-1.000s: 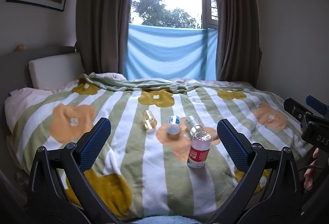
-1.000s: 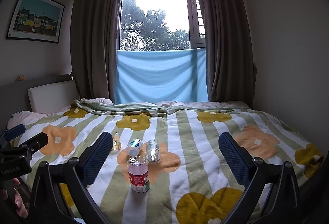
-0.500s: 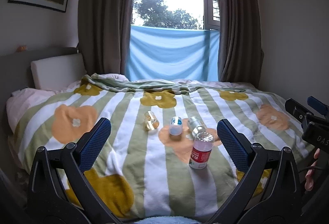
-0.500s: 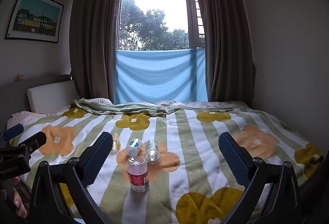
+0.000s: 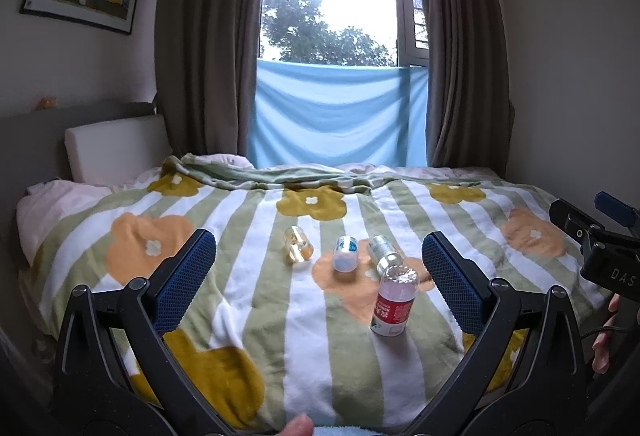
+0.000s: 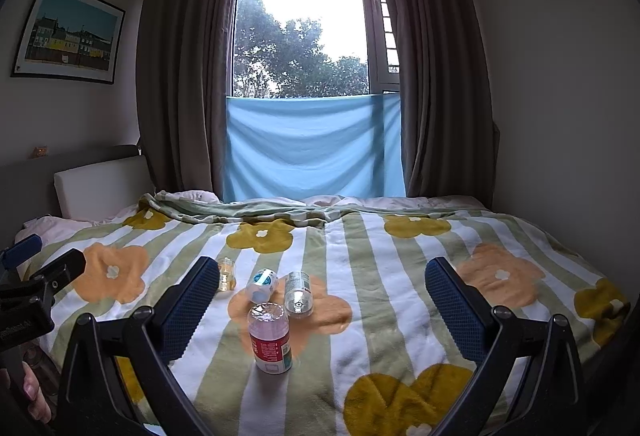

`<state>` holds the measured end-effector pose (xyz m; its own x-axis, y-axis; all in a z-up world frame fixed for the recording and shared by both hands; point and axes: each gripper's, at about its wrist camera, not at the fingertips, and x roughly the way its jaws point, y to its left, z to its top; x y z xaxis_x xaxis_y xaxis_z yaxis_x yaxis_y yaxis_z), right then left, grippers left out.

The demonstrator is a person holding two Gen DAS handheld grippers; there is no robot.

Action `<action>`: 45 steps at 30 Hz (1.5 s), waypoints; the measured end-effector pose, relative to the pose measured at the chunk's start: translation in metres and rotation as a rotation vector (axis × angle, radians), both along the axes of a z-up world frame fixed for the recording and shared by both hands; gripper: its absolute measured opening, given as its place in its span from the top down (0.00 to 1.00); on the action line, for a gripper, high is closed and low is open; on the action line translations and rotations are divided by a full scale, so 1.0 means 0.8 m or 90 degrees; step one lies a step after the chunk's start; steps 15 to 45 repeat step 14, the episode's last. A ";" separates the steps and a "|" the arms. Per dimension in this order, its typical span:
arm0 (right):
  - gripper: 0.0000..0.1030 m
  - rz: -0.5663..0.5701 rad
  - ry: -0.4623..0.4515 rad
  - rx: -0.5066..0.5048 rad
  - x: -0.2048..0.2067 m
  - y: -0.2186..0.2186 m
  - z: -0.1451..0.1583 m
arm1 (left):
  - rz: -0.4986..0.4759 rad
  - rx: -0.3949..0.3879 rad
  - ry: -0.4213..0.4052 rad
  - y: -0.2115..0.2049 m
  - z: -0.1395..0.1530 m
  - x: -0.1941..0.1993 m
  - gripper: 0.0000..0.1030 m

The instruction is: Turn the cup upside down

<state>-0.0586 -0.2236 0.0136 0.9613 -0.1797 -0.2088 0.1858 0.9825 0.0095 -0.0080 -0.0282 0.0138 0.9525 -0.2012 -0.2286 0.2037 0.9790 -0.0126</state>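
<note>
Four small containers sit mid-bed on a striped flower blanket (image 5: 248,316). A clear plastic one with a red label (image 5: 394,302) (image 6: 270,336) stands upright, nearest to me. Behind it, lying on their sides, are an amber one (image 5: 297,250) (image 6: 226,274), a blue-labelled white one (image 5: 346,254) (image 6: 262,284) and a clear silvery one (image 5: 384,256) (image 6: 298,294). My left gripper (image 5: 318,237) is open and held short of them, touching nothing. My right gripper (image 6: 322,263) is open too, with the containers to its left.
The right gripper's body (image 5: 600,236) shows at the left view's right edge, and the left gripper's body (image 6: 36,276) at the right view's left edge. A white pillow (image 5: 116,148), curtains and a blue cloth (image 5: 336,120) stand behind the bed. A person's fingertip (image 5: 296,428) shows at the bottom.
Both views have shifted only slightly. The containers lie where they were, and both grippers stay open.
</note>
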 end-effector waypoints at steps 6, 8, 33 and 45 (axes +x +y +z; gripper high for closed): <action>0.00 0.001 -0.003 -0.003 0.000 0.002 0.000 | 0.007 0.001 -0.006 -0.001 -0.001 -0.001 0.00; 0.00 0.003 -0.001 -0.004 0.003 0.003 -0.001 | 0.011 -0.006 -0.005 0.001 -0.001 -0.001 0.00; 0.00 0.003 -0.002 -0.005 0.005 0.005 -0.003 | 0.015 -0.004 -0.015 0.006 -0.002 -0.002 0.00; 0.00 0.003 -0.002 -0.005 0.005 0.005 -0.003 | 0.015 -0.004 -0.015 0.006 -0.002 -0.002 0.00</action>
